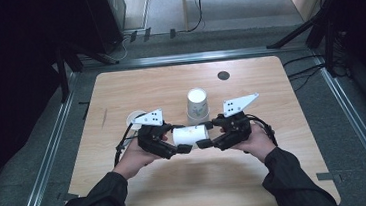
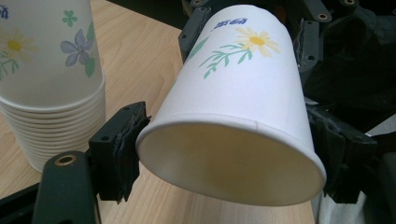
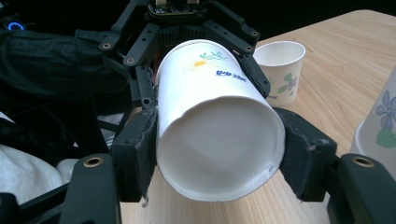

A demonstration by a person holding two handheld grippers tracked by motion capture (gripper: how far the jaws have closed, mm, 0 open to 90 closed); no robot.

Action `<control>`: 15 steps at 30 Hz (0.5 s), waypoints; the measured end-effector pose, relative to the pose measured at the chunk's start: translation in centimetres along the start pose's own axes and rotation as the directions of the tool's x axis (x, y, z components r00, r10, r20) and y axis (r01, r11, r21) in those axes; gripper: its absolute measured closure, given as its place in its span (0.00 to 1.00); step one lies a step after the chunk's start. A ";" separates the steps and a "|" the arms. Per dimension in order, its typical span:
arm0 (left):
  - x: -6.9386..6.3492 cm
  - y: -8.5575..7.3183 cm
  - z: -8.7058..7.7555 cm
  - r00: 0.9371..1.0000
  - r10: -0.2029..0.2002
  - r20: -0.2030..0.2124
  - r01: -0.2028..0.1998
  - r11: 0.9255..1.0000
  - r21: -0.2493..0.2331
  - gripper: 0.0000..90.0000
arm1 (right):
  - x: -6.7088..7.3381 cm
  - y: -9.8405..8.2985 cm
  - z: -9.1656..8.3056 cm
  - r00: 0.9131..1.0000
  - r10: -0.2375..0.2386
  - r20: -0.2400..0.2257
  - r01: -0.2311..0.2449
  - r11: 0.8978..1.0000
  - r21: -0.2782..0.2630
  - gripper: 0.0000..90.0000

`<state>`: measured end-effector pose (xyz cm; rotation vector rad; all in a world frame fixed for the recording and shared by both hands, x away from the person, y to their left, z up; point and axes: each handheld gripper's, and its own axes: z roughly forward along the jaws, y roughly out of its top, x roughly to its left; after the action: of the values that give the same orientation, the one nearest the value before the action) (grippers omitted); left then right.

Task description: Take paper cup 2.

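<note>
Right gripper view – both grippers' fingers pinch flowered paper cup (image 3: 219,135); blue writing unreadable.

Cup stack (image 2: 46,93) cropped at frame edge

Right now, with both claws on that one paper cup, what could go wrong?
1. Crushing: the cup is thin paper, lying sideways between the left claw at its rim end and the right claw at its base end. Too tight a squeeze could dent it.
2. Dropping: the tapered wall is smooth, so the cup might slip if either claw pulls away.
3. Knocking: the stack stands just behind the claws, and a swing could topple it.
</note>
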<state>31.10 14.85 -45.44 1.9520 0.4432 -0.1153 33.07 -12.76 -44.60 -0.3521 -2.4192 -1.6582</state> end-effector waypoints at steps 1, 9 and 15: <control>0.0 0.0 0.0 1.000 0.000 0.001 0.000 1.000 -0.002 0.24 | 0.0 0.0 0.0 1.000 0.003 -0.002 -0.003 1.000 -0.002 0.40; -0.1 0.0 -0.2 1.000 0.014 0.005 -0.014 1.000 -0.002 0.26 | -0.1 0.0 -0.1 1.000 0.008 -0.010 -0.008 1.000 0.001 0.39; -0.1 0.0 -0.2 1.000 0.023 0.008 -0.023 1.000 -0.004 0.27 | -0.1 0.0 -0.1 1.000 0.007 -0.011 -0.007 1.000 0.001 0.39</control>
<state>30.97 15.01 -45.29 1.9514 0.4155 -0.1073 33.18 -12.88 -44.58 -0.3494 -2.4081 -1.6521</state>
